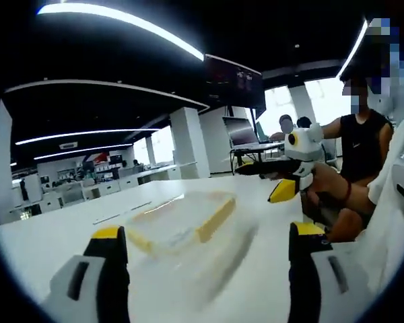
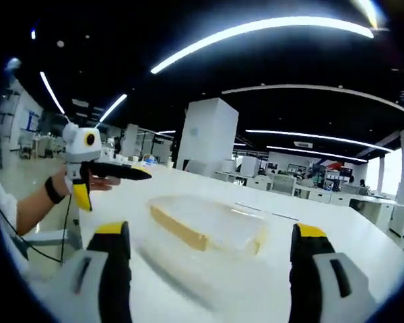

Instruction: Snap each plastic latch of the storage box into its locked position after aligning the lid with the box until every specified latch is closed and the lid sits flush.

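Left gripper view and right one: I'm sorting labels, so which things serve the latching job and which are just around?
Job: storage box with yellow latches, left tongs, right tongs, white table.

Around: laptop, background desks, pillar.

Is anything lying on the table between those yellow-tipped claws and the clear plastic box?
No. In the left gripper view, only bare white table separates the left hand-held gripper from the storage box.

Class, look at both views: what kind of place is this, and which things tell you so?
Probably a large open-plan office or lab. Long ceiling light strips, rows of desks with equipment behind, white pillars, and a laptop on a stand. The storage box lies on a long white table.
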The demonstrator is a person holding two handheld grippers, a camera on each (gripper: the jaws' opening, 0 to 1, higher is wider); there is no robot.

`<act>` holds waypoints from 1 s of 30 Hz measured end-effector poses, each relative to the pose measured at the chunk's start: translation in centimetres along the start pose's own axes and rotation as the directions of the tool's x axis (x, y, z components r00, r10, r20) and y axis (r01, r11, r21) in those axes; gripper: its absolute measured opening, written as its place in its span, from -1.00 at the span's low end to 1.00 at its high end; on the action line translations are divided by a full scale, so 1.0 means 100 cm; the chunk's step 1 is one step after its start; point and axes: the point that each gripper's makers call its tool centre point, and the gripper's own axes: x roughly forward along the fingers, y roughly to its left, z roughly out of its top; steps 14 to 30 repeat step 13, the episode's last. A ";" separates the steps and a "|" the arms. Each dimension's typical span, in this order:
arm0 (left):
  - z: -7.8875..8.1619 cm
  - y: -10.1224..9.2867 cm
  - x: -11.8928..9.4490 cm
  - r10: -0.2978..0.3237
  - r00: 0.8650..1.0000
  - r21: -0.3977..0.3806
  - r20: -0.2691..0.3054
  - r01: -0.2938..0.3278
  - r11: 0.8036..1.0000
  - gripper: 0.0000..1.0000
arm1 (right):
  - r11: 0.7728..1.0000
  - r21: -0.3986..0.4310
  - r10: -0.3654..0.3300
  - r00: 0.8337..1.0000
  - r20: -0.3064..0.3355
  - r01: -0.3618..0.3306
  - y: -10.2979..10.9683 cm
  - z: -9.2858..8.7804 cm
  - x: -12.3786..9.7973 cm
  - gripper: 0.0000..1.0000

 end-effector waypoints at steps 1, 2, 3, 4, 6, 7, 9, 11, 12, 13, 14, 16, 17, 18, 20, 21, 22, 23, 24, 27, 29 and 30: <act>0.001 -0.001 -0.003 0.008 1.000 0.002 0.006 -0.008 1.000 0.99 | 1.000 0.001 -0.015 1.000 0.024 0.015 0.000 0.002 -0.003 1.00; 0.001 -0.002 -0.005 0.015 1.000 0.002 0.008 -0.015 1.000 0.99 | 1.000 0.001 -0.028 0.999 0.027 0.028 -0.002 0.001 -0.005 1.00; 0.002 -0.002 -0.010 0.036 0.999 0.000 0.019 -0.036 0.999 0.99 | 0.999 -0.012 -0.035 0.999 0.016 0.035 -0.001 -0.002 -0.008 1.00; 0.004 -0.002 -0.015 0.057 0.998 0.001 0.031 -0.057 0.998 0.99 | 0.999 -0.002 -0.044 0.999 -0.006 0.044 -0.003 -0.006 -0.011 1.00; 0.004 -0.003 -0.022 0.077 0.996 0.005 0.044 -0.077 0.997 0.99 | 0.998 0.017 -0.052 0.999 -0.002 0.052 -0.003 -0.007 -0.015 1.00; 0.005 -0.003 -0.028 0.096 0.993 -0.009 0.062 -0.096 0.995 0.99 | 0.999 0.020 -0.049 0.999 0.007 0.049 0.000 -0.008 -0.018 1.00; 0.004 -0.004 -0.036 0.108 0.991 -0.019 0.073 -0.107 0.994 0.99 | 0.998 0.021 -0.053 0.999 0.008 0.053 0.002 -0.011 -0.021 1.00; 0.002 -0.003 -0.046 0.142 0.986 -0.037 0.093 -0.139 0.990 0.99 | 0.998 0.024 -0.064 0.998 -0.012 0.065 0.004 -0.017 -0.026 1.00; 0.001 -0.002 -0.048 0.147 0.984 -0.041 0.095 -0.144 0.989 0.99 | 0.997 0.023 -0.068 0.998 -0.014 0.068 0.005 -0.019 -0.028 1.00; -0.001 -0.002 -0.052 0.153 0.983 -0.046 0.104 -0.149 0.988 0.99 | 0.997 0.021 -0.071 0.997 -0.011 0.071 0.006 -0.020 -0.029 1.00; -0.001 -0.002 -0.052 0.153 0.983 -0.046 0.104 -0.149 0.988 0.99 | 0.997 0.021 -0.071 0.997 -0.011 0.071 0.006 -0.020 -0.029 1.00; -0.001 -0.002 -0.052 0.153 0.983 -0.046 0.104 -0.149 0.988 0.99 | 0.997 0.021 -0.071 0.997 -0.011 0.071 0.006 -0.020 -0.029 1.00; -0.001 -0.002 -0.052 0.153 0.983 -0.046 0.104 -0.149 0.988 0.99 | 0.997 0.021 -0.071 0.997 -0.011 0.071 0.006 -0.020 -0.029 1.00; -0.001 -0.002 -0.052 0.153 0.983 -0.046 0.104 -0.149 0.988 0.99 | 0.997 0.021 -0.071 0.997 -0.011 0.071 0.006 -0.020 -0.029 1.00; -0.001 -0.002 -0.052 0.153 0.983 -0.046 0.104 -0.149 0.988 0.99 | 0.997 0.021 -0.071 0.997 -0.011 0.071 0.006 -0.020 -0.029 1.00; -0.001 -0.002 -0.052 0.153 0.983 -0.046 0.104 -0.149 0.988 0.99 | 0.997 0.021 -0.071 0.997 -0.011 0.071 0.006 -0.020 -0.029 1.00; -0.001 -0.002 -0.052 0.153 0.983 -0.046 0.104 -0.149 0.988 0.99 | 0.997 0.021 -0.071 0.997 -0.011 0.071 0.006 -0.020 -0.029 1.00; -0.001 -0.002 -0.052 0.153 0.983 -0.046 0.104 -0.149 0.988 0.99 | 0.997 0.021 -0.071 0.997 -0.011 0.071 0.006 -0.020 -0.029 1.00; -0.001 -0.002 -0.052 0.153 0.983 -0.046 0.104 -0.149 0.988 0.99 | 0.997 0.021 -0.071 0.997 -0.011 0.071 0.006 -0.020 -0.029 1.00; -0.001 -0.002 -0.052 0.153 0.983 -0.046 0.104 -0.149 0.988 0.99 | 0.997 0.021 -0.071 0.997 -0.011 0.071 0.006 -0.020 -0.029 1.00; -0.001 -0.002 -0.052 0.153 0.983 -0.046 0.104 -0.149 0.988 0.99 | 0.997 0.021 -0.071 0.997 -0.011 0.071 0.006 -0.020 -0.029 1.00; -0.001 -0.002 -0.052 0.153 0.983 -0.046 0.104 -0.149 0.988 0.99 | 0.997 0.021 -0.071 0.997 -0.011 0.071 0.006 -0.020 -0.029 1.00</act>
